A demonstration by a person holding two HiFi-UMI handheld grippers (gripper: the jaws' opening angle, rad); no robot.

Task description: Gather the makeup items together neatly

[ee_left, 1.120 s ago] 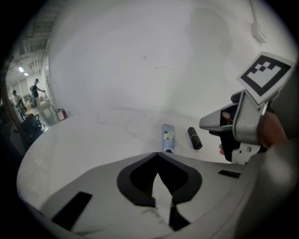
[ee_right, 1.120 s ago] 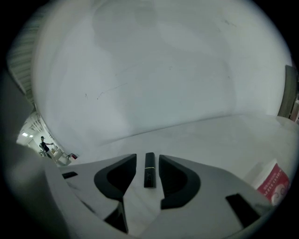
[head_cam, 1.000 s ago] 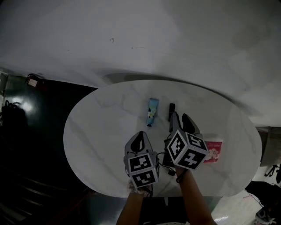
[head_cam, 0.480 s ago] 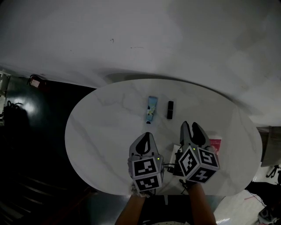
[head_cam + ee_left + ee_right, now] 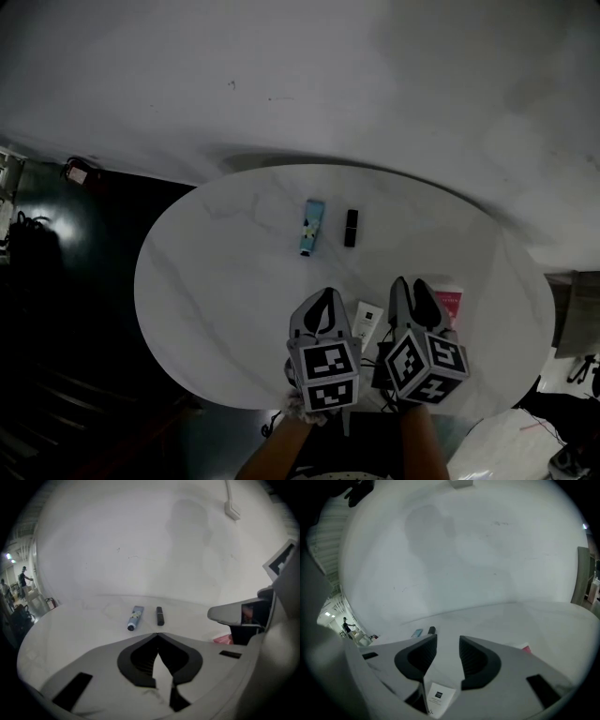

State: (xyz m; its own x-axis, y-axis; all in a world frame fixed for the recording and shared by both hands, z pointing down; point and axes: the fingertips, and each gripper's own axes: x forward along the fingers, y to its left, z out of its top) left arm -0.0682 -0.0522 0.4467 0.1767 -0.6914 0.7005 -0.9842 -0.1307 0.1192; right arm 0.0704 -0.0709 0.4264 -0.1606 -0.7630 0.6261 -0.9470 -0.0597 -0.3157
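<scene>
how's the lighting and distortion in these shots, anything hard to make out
Head view: dim overall, everything left of the table nearly black. Left gripper view: fisheye bending, dark corners, tube clear. Right gripper view: same bending, tube tiny.

No words or numbers can be read anywhere. The white sachet (image 5: 438, 698) carries a small dark square logo with fine lines of print beneath it, too small to make out. The pink packet (image 5: 448, 302) and the blue tube (image 5: 311, 226) show printed patterns but no legible lettering.
</scene>
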